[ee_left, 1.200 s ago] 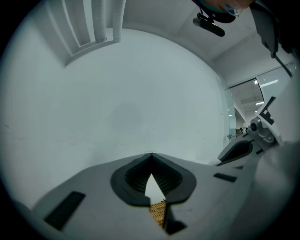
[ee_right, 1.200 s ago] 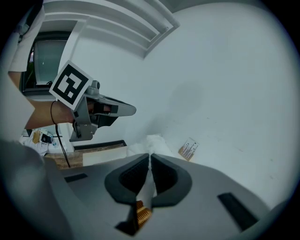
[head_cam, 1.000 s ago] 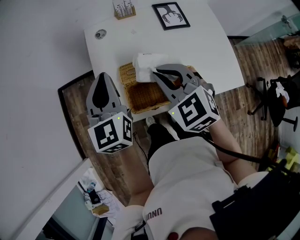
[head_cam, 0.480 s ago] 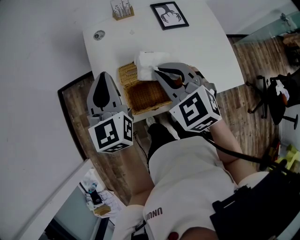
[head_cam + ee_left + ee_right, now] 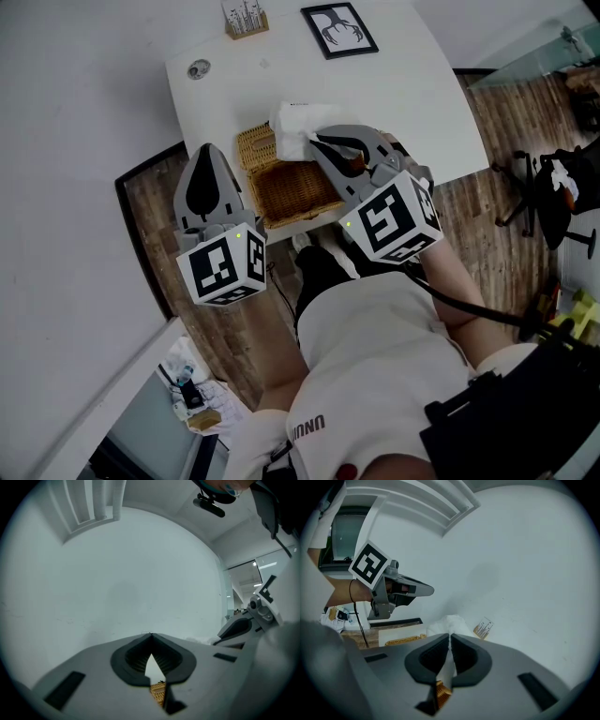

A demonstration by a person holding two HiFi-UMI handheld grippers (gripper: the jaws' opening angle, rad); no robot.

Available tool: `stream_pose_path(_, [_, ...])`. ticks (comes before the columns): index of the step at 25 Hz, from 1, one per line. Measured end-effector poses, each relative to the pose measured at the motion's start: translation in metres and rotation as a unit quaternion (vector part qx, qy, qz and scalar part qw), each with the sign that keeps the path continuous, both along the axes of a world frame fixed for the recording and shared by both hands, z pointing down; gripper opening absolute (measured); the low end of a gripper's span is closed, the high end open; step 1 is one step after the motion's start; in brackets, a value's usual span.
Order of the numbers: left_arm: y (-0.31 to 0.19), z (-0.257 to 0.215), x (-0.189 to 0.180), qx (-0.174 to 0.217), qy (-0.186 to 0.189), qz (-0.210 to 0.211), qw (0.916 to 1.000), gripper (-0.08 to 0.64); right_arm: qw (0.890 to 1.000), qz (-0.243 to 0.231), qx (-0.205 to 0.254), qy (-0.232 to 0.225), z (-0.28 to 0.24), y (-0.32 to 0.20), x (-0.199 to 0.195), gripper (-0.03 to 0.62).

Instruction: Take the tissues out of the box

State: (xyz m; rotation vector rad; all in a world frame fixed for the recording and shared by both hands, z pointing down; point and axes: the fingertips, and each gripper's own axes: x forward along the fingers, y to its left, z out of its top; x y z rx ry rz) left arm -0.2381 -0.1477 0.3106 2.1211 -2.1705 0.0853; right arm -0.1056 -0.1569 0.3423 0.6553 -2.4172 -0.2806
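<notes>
Hardly anything has moved over the last second. The scene sits a touch differently in the oldest head view, which reads as the camera shifting. Both grippers stand where they stood relative to the woven box [image 5: 292,192].

The right gripper [image 5: 314,141] stays clamped on a white tissue [image 5: 298,127]; its own view shows the pads pressed together with the sheet pinched between them. The tissue is bunched above the far edge of the box and raised out of it. Whether its lower end still trails inside is hidden behind the gripper.

The left gripper [image 5: 208,152] hangs just left of the box. Its jaws meet tip to tip with nothing caught in them, and only a sliver of wicker shows through the gap behind the pads.

For the task, this looks like a pause in mid-pull: one tissue is gripped and lifted but not yet carried clear of the box or set down. With no drift in either gripper and no slip in the sheet, the grip seems secure. The likely next step is to draw the tissue away from the box. Whether more tissues remain inside cannot be made out.
</notes>
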Motion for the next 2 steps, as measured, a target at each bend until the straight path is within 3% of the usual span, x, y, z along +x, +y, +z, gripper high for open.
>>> stream_pose_path(2, [0.0003, 0.0, -0.0001, 0.0, 0.0, 0.0, 1.0, 0.012, 1.0, -0.001, 0.0, 0.0, 0.0002, 0.0002, -0.0002, 0.025])
